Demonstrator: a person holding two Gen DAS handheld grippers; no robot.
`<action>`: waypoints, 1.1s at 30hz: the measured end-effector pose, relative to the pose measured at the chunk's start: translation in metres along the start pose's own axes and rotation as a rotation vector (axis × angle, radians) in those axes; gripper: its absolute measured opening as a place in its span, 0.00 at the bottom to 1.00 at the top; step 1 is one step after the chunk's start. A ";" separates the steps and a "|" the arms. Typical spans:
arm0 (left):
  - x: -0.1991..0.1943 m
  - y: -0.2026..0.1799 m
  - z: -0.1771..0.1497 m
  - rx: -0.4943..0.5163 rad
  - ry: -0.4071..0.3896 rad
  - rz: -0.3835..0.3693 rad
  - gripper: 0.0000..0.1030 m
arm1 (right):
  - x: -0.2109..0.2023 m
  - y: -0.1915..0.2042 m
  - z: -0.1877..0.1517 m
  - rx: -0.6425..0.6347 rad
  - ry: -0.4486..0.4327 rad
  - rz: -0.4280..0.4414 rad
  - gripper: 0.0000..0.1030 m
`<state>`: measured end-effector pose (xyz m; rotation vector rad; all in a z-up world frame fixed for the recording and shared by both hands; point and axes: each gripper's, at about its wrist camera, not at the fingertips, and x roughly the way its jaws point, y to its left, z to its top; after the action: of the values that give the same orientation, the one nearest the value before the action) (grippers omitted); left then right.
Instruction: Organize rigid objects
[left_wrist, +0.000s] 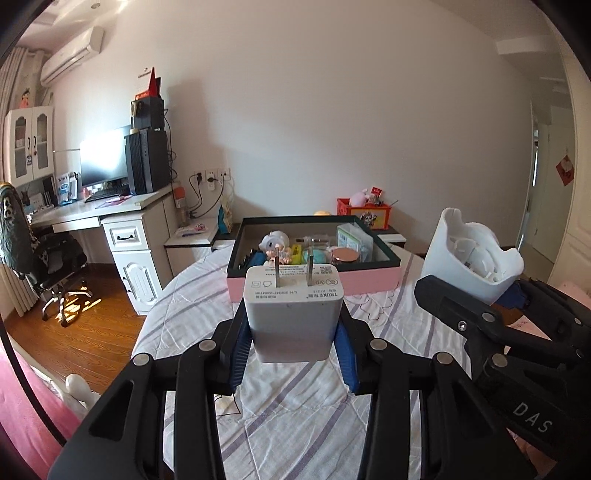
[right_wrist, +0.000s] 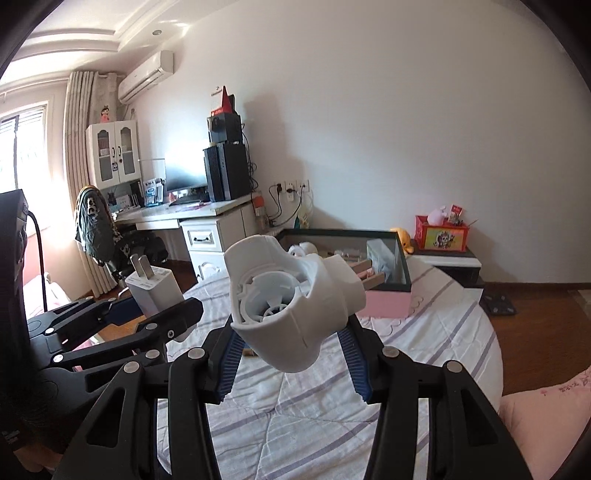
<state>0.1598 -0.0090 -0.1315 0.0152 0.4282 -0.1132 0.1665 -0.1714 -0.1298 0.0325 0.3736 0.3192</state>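
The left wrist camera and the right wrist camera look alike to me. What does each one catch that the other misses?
Only the left wrist view shows the printed face of the white charger, clamped between the left gripper pads with its prongs up, and the doorway on the right. Only the right wrist view shows the window and the open inside of the white plastic housing clamped in the right gripper. Both show the pink box of small items on the striped bedcover, and the desk.
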 end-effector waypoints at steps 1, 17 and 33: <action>-0.006 0.000 0.003 -0.006 -0.012 0.001 0.40 | -0.007 0.003 0.004 -0.008 -0.022 -0.004 0.49; -0.070 0.000 0.018 0.008 -0.130 0.037 0.40 | -0.058 0.028 0.025 -0.054 -0.134 -0.025 0.50; -0.035 0.006 0.031 0.021 -0.128 0.112 0.33 | -0.019 0.016 0.036 -0.046 -0.122 0.027 0.50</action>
<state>0.1420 -0.0003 -0.0886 0.0524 0.2975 -0.0087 0.1576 -0.1611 -0.0879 0.0113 0.2453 0.3504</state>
